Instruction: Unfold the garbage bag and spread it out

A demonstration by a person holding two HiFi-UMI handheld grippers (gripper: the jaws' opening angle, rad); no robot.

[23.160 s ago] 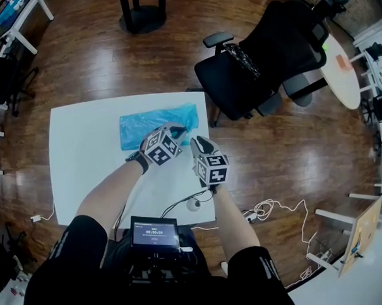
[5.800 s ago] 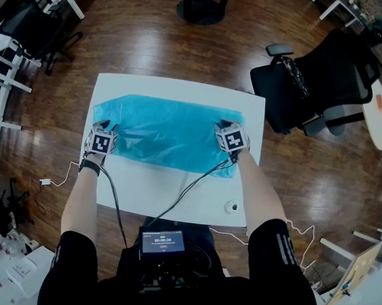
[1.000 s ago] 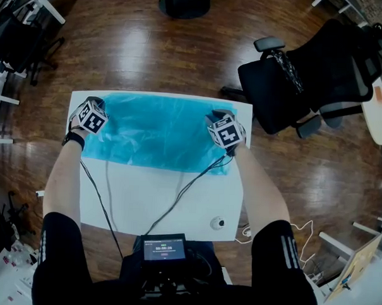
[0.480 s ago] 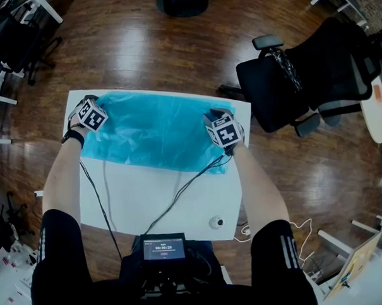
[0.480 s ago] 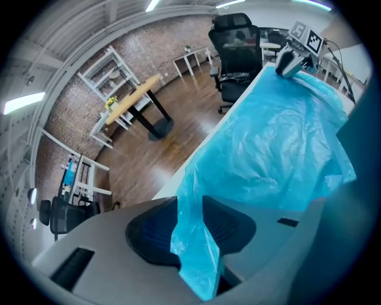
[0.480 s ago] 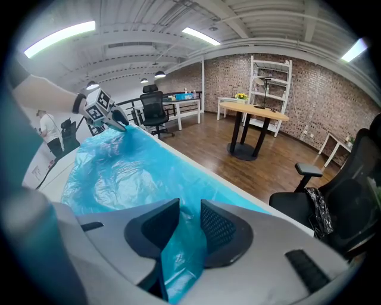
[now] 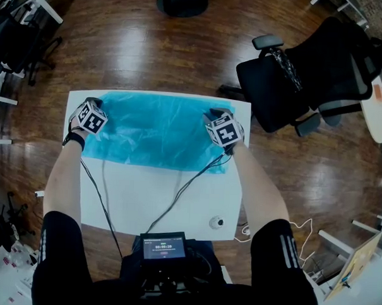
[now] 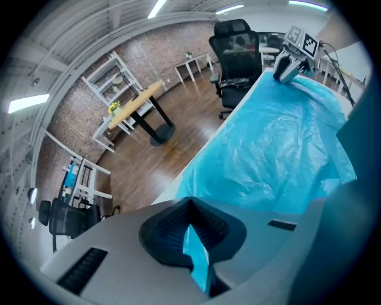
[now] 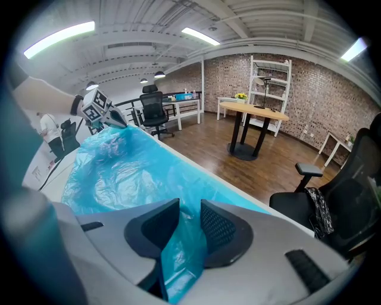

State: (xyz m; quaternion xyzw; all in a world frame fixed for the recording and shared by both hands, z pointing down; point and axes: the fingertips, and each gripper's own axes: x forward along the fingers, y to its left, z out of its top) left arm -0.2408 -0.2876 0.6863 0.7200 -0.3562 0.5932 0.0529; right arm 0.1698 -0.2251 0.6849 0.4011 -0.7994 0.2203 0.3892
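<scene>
Blue plastic garbage bag (image 7: 157,131) lies spread on the white counter (image 7: 164,198). Left tool (image 8: 190,214) pinches its edge; right tool (image 9: 189,208) gapes around a fold.

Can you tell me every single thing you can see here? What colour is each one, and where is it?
garbage bag: one, blue, spread flat over the far half of the table
table: one, white, in front of the person
small round thing: one, white, near the table's near right corner; too small to tell what it is
cables: a few, dark, running from the grippers back across the table
screen: one, black, at the person's chest
office chair: one, black, beyond the table's far right corner
wooden table: one, light top, black legs, across the room
floor: brown wood, all around
arms: two, bare, black sleeves
left gripper: grey, far left bag corner, jaws just closed on the bag
right gripper: grey, far right bag corner, jaws apart, bag edge between them
</scene>
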